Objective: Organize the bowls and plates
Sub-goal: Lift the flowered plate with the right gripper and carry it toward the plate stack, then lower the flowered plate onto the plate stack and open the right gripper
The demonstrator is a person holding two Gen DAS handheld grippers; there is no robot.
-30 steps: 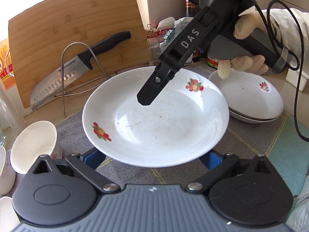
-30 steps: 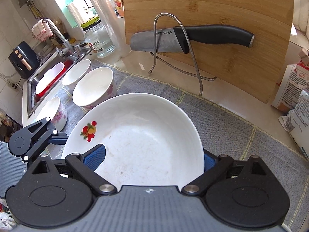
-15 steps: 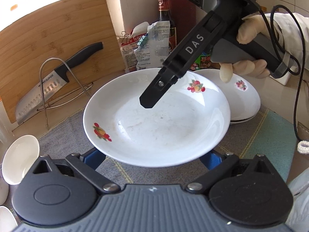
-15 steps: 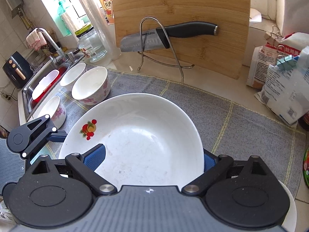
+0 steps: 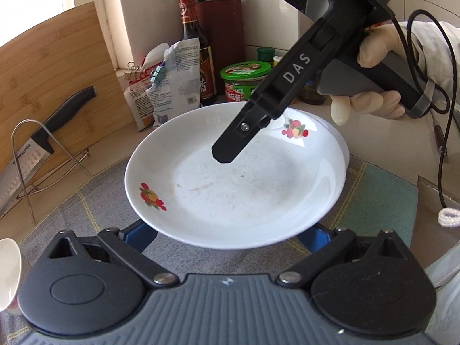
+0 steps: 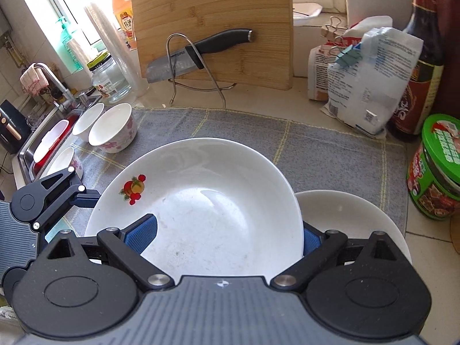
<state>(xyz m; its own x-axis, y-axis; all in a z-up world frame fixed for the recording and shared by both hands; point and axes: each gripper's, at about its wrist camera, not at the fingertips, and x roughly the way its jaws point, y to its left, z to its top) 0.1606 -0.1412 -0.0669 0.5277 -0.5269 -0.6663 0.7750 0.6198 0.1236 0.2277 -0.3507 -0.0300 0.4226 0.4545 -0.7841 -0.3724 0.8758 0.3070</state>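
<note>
A white plate with fruit prints [image 5: 235, 189] [image 6: 212, 207] hangs tilted above the grey mat [image 6: 316, 149]. My right gripper [image 6: 225, 235] [image 5: 227, 155] is shut on its rim, one finger on the inner face and the other hidden beneath. My left gripper [image 5: 225, 233] [image 6: 83, 197] is open, with its blue fingers spread wide under the plate's near edge. A stack of white plates [image 6: 350, 218] [image 5: 343, 143] lies just beyond and partly below the held plate. Three flowered bowls [image 6: 112, 128] stand at the mat's left end.
A knife [image 6: 198, 51] rests on a wire stand against an upright wooden board [image 6: 212, 14]. Clipped bags [image 6: 365, 86], a dark sauce bottle [image 5: 198, 57] and a green-lidded tub [image 6: 437, 166] crowd the right. A sink [image 6: 46, 143] lies at the far left.
Both grippers have carried the plate to the right along the mat, away from the bowls. It now hangs over the edge of the plate stack.
</note>
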